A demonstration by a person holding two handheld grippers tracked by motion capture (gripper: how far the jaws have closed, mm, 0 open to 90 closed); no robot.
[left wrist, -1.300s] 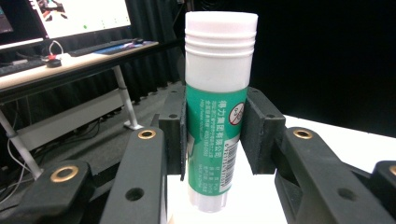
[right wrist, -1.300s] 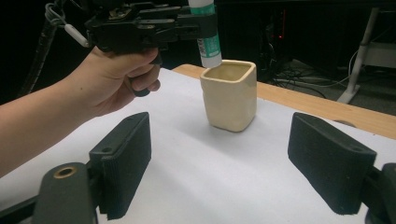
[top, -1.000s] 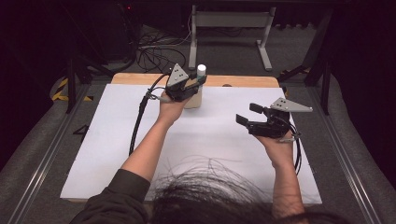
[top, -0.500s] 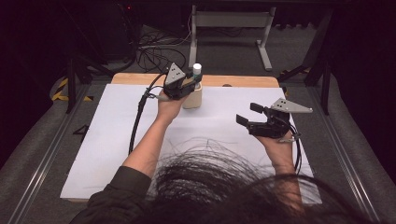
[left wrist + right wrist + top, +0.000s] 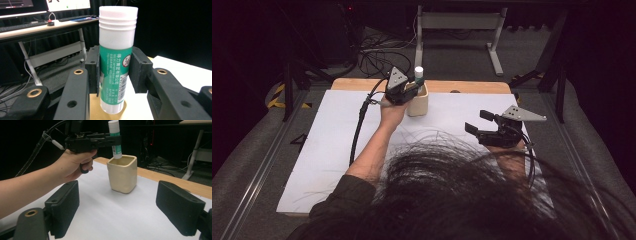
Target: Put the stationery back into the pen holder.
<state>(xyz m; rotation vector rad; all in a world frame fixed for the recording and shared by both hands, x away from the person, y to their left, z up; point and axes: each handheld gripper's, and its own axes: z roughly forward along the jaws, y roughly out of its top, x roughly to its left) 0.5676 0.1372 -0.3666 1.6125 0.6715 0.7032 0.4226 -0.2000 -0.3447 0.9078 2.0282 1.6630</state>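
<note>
White sheet (image 5: 337, 145) on table; my L gripper (image 5: 404, 90) grips glue stick (image 5: 116, 57) over far-edge cup (image 5: 122, 173); R gripper (image 5: 484, 125) open, w/ bare sheet around.

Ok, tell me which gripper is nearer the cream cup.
Left. The left gripper holds the glue stick right over the cream cup; the right gripper hangs open, off to the side over the white sheet.

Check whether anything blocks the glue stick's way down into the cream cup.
Nothing visible does. The left gripper holds the glue stick upright with its lower end at the cream cup's open mouth, and no other object shows at that rim.
</note>
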